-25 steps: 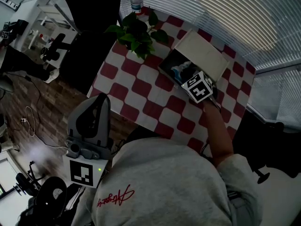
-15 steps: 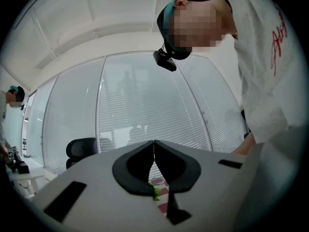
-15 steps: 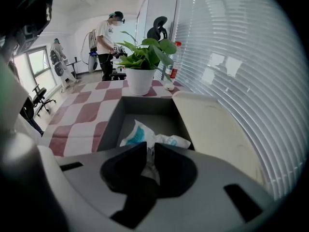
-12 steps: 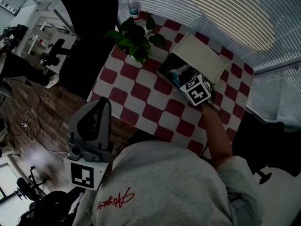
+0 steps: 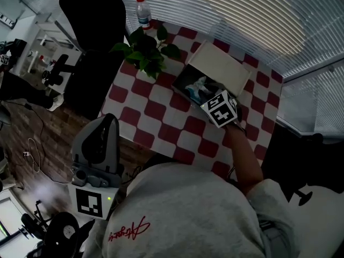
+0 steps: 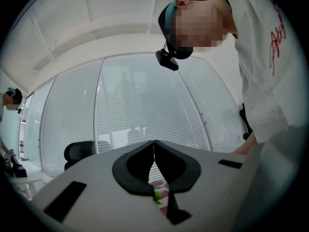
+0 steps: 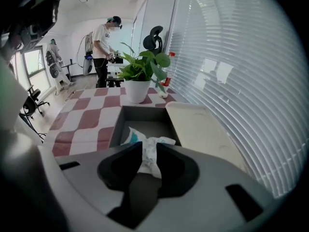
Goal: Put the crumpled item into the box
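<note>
My right gripper [image 7: 147,146] clamps crumpled item [image 7: 150,160] near 6 o'clock wall of box [image 7: 145,114] | left gripper [image 6: 154,144] closed, empty | risk: releasing here; item may land outside

Daylight glares through the window blinds [image 5: 258,15], yet the head view is dim and underexposed. Both gripper views are brighter, fisheye-bent, with black vignetted corners and soft foregrounds.

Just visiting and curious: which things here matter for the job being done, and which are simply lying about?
Part of the job: crumpled item, pinched in the right tool; open box under it; its lid alongside.

Just lying about: potted plant; water bottle; checked tablecloth; left tool, shut and empty, held aside.
</note>
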{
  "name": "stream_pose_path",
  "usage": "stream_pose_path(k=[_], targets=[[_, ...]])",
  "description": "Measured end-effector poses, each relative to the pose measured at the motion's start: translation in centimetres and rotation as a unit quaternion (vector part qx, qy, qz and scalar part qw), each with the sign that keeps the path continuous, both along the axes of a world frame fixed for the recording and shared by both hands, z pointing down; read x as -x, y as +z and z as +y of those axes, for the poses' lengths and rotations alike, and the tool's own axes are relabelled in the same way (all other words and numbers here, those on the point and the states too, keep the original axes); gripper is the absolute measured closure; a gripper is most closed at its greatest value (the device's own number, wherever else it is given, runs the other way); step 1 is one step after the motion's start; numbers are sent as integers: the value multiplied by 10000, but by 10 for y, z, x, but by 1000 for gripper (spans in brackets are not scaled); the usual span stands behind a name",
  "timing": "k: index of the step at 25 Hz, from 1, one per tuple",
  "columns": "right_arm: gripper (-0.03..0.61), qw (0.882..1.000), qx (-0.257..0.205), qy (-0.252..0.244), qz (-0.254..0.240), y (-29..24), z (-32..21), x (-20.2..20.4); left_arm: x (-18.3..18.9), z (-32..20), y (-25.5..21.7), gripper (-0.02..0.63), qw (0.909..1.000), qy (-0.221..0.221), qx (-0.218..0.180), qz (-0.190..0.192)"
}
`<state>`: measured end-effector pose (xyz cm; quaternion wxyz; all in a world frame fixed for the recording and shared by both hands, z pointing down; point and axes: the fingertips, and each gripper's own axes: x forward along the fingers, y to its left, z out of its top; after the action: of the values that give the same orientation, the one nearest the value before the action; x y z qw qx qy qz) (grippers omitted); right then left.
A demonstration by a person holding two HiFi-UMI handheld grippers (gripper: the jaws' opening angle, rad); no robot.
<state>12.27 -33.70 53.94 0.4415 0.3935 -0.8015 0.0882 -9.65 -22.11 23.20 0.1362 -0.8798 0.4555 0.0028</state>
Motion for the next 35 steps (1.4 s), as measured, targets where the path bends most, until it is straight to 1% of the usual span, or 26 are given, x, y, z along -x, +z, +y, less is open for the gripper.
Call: stream_pose_path(k=[5,10,17,21,25,32,35], targets=[[528,9991,-399,110,-69,-20,-1,-3,-3,-1,0,597,10000,83,-5,4],[554,9954,-696,357,-554,-39,1,-2,-7,-4,0,597,9999,171,-14,12],[563,9853,-1215,419,-1126,-72,12,3,-15,-7,2,597,9994,333,-1,26],[566,9750,-1456,546,-1586,-94,19,1,-23,-8,1,597,9989,470,-21,41],[566,9591,-1600,738,-2216,-117,29,-5,-31,-10,1,597,9981,623,-22,33],[566,9401,-2036,981,-2553,-147,42,-21,-45,-11,2,597,9966,821,-11,57],[567,9301,-2263,1027,-2704,-161,49,-25,-50,-12,1,597,9960,887,-19,84]])
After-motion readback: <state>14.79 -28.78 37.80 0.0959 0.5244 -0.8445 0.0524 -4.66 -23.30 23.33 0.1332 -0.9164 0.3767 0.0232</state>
